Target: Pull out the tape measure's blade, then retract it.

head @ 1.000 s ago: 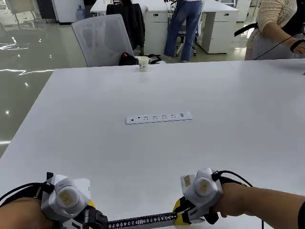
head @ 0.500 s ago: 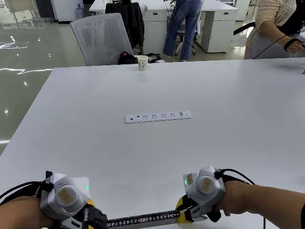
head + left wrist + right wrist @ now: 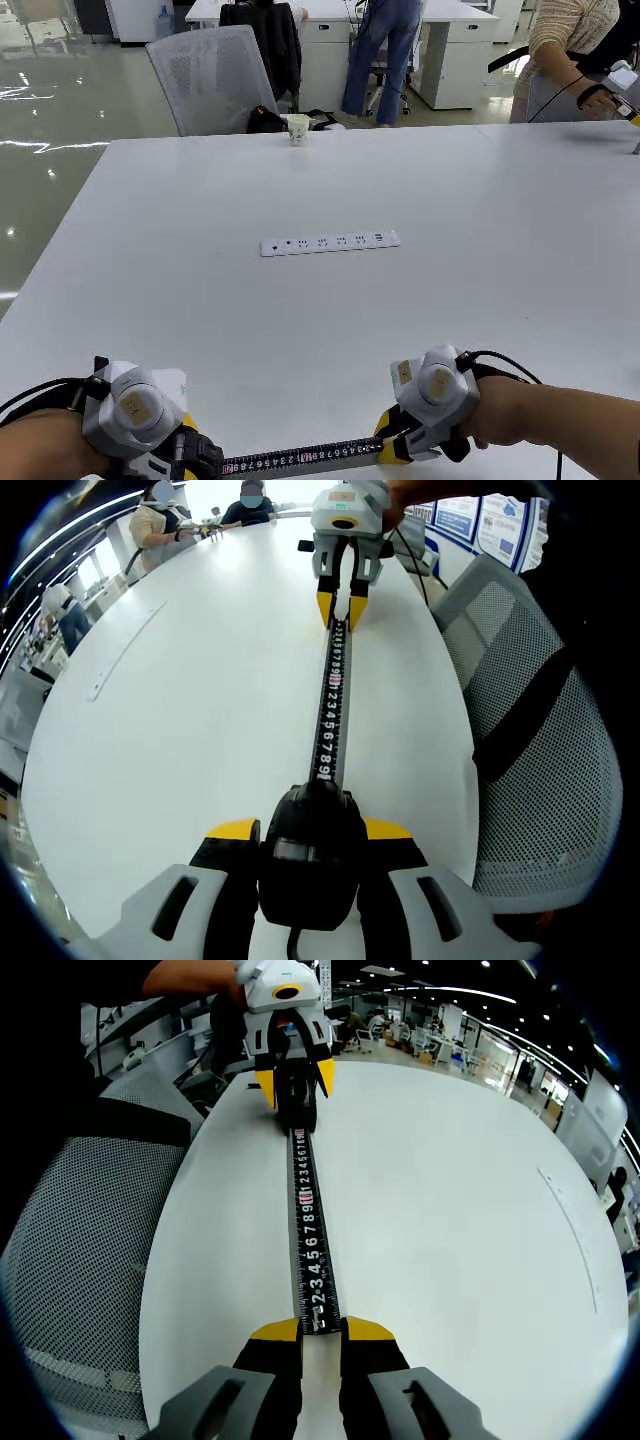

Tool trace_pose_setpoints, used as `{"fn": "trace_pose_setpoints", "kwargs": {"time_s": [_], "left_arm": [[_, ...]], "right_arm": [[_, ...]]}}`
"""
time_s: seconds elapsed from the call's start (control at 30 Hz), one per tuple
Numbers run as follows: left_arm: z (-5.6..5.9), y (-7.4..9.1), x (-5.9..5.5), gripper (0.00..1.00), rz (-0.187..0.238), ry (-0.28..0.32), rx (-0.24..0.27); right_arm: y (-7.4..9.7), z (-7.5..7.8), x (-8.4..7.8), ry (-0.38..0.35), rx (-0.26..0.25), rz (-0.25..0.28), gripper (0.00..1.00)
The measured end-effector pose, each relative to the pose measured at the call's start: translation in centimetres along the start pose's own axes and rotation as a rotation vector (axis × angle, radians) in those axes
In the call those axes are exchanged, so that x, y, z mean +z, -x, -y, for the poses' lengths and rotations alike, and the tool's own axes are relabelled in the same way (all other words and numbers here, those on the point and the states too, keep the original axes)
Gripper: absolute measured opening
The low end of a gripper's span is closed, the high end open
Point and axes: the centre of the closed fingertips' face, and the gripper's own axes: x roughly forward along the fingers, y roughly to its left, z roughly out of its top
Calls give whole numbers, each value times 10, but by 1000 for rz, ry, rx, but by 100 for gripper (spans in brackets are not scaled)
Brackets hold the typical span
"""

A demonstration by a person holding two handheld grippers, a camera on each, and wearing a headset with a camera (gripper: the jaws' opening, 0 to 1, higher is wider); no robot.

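- Counted: two grippers, one tape measure, one power strip, one cup, one chair at the far edge, two persons beyond it.
- Found at the near edge of the white worktop (image 3: 180, 250): tape measure (image 3: 318, 810), strung between the two grippers.
- Noted at the left gripper (image 3: 310, 832): jaws parted wide, to the width of the black case (image 3: 312, 865), and clenched on it from both sides, yellow tips level with its front.
- Noted at the right gripper (image 3: 320, 1332): jaws almost together, pinched on the free end of the blade (image 3: 308, 1240), yellow tips just beside the first numerals.
- Blade out of the case, straight and level from one gripper to the other, black with white numerals, printed face up.
- Cannot tell whether it rests on the worktop or hangs just above it.
- Power strip (image 3: 329, 242) flat at mid-worktop, well apart from the tape measure and both grippers.
- Cup (image 3: 298, 130) upright near the far edge, just in front of the grey mesh chair (image 3: 215, 80).
- Persons (image 3: 385, 45) past the far edge, one standing, the other at the far right corner.
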Motion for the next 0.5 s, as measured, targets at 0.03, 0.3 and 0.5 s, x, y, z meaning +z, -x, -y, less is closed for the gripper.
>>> {"fn": "trace_pose_setpoints", "kwargs": {"time_s": [0.03, 0.3, 0.5], "left_arm": [[0, 0, 0, 32, 0, 0, 0], [0, 0, 0, 32, 0, 0, 0], [0, 0, 0, 32, 1, 2, 0]], "right_arm": [[0, 0, -1, -1, 0, 0, 10], [3, 0, -5, -2, -2, -7, 10], [4, 1, -8, -8, -3, -8, 10]]}}
